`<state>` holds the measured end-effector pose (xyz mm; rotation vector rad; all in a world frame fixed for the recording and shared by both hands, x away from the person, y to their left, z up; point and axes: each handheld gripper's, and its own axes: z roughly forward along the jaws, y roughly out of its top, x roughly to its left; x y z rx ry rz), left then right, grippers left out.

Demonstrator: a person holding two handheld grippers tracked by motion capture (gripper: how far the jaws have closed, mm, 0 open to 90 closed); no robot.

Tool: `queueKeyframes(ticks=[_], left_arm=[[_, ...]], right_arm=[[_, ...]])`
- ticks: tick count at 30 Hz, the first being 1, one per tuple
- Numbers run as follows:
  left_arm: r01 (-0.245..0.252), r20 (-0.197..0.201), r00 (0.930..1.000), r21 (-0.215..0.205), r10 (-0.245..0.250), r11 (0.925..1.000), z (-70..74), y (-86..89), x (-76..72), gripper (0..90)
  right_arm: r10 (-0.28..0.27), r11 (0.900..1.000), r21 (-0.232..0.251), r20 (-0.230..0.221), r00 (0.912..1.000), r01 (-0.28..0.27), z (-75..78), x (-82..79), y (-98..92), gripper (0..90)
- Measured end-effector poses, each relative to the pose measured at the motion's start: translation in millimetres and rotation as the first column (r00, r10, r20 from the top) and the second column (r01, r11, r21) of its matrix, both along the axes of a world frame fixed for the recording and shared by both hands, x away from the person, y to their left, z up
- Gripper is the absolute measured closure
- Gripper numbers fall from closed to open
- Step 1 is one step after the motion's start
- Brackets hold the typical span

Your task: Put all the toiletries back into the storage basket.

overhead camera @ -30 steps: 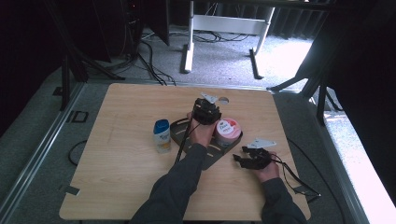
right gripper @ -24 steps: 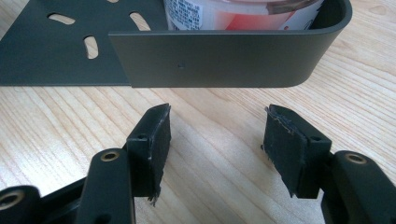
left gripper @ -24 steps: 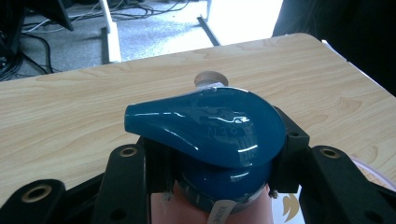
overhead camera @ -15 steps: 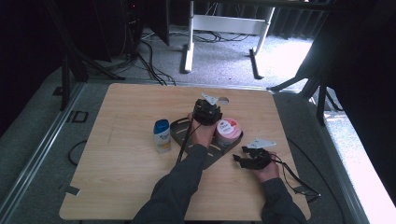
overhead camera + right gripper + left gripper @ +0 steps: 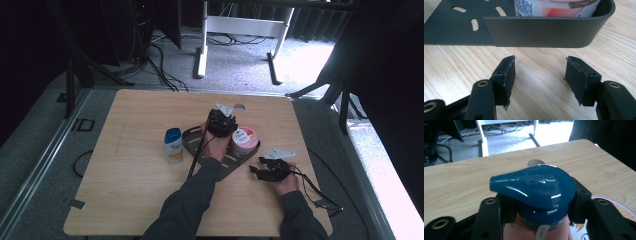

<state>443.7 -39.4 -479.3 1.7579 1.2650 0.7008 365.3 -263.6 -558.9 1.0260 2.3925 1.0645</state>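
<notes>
Opening a little on the left tongs [image 5: 540,202] just now, with the bottle [image 5: 534,185] between the jaws, blue cap up and pink body below. Cannot tell whether the pads have let go of the cap or rest against it; no clear gap on either side. Looks like the start of a release, so probably setting the bottle down in the tray [image 5: 192,140], directly under the left tongs [image 5: 221,122]. Cannot see from here whether the base is standing on the tray floor.

Open and empty on the right tongs [image 5: 539,72], pads well apart over bare table [image 5: 125,190], pointing at the tray wall [image 5: 544,32] just ahead. Behind that wall, the tub [image 5: 554,5]. From above, the tub [image 5: 244,139] sits just beside the left tongs, between them and the right tongs [image 5: 257,170]. On the far side of the left tongs, outside the tray, a white bottle [image 5: 173,145].

Compared with a second ago: barely any difference from above. Same places for both hands, tub, white bottle and tray; only the left jaws slightly wider.
</notes>
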Motion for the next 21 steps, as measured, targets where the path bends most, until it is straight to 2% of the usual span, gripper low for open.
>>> queueKeyframes(ticks=[5, 9, 16, 21], left_arm=[[0.01, -0.023, 0.9997, -0.01, -0.01, 0.9999, -2.6, 2.6, -2.3, 41.1], [0.026, -0.036, 0.999, -0.006, -0.026, 0.9997, -1.6, 7.9, -4.1, 39.8], [0.052, -0.034, 0.9981, -0.006, -0.052, 0.9986, 2.1, 15.1, -8.7, 39.2], [0.073, -0.055, 0.9958, -0.011, -0.073, 0.9973, 3.9, 19.7, -11.2, 37.0]], right_arm=[[0.0, 1.0, -0.001, 0.001, 1.0, 0.0, 0.0, -0.1, 0.1, 41.0], [0.0, 1.0, 0.0, 0.0, 1.0, 0.0, 0.0, -0.1, 0.1, 41.0], [0.0, 1.0, 0.0, 0.0, 1.0, 0.0, 0.0, -0.1, 0.2, 41.0], [0.001, 1.0, -0.001, 0.0, 1.0, -0.001, 0.0, -0.1, 0.2, 41.0]])
